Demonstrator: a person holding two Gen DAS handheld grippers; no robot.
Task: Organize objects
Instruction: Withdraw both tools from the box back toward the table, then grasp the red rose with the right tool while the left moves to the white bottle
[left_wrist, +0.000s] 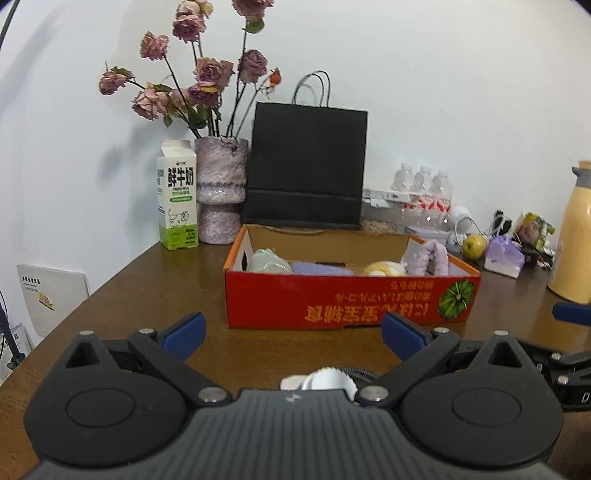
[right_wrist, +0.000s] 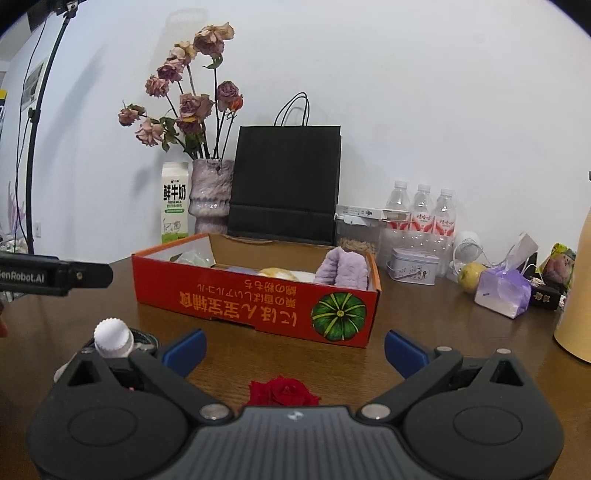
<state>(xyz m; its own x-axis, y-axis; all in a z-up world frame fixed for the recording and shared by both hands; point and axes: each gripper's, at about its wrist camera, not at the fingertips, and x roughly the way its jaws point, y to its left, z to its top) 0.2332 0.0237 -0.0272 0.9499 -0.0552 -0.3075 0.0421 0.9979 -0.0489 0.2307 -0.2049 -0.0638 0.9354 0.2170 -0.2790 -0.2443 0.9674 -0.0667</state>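
Observation:
A red cardboard box (left_wrist: 332, 299) (right_wrist: 236, 295) with a pumpkin picture stands mid-table, holding several soft things, among them a fluffy purple item (left_wrist: 428, 256) (right_wrist: 345, 271). My left gripper (left_wrist: 293, 332) is open and empty, short of the box; a white ridged bottle cap (left_wrist: 325, 380) shows just below its fingers. My right gripper (right_wrist: 293, 349) is open too, empty, with a red rose head (right_wrist: 282, 391) lying on the table under it. The white-capped bottle (right_wrist: 112, 338) stands by its left finger.
Along the wall stand a milk carton (left_wrist: 177, 199), a vase of dried roses (left_wrist: 219, 192), a black paper bag (left_wrist: 306, 166), water bottles (right_wrist: 421, 210), a tin (right_wrist: 413, 264), a pear (right_wrist: 469, 277), a tissue pack (right_wrist: 500, 290) and a yellow flask (left_wrist: 576, 236).

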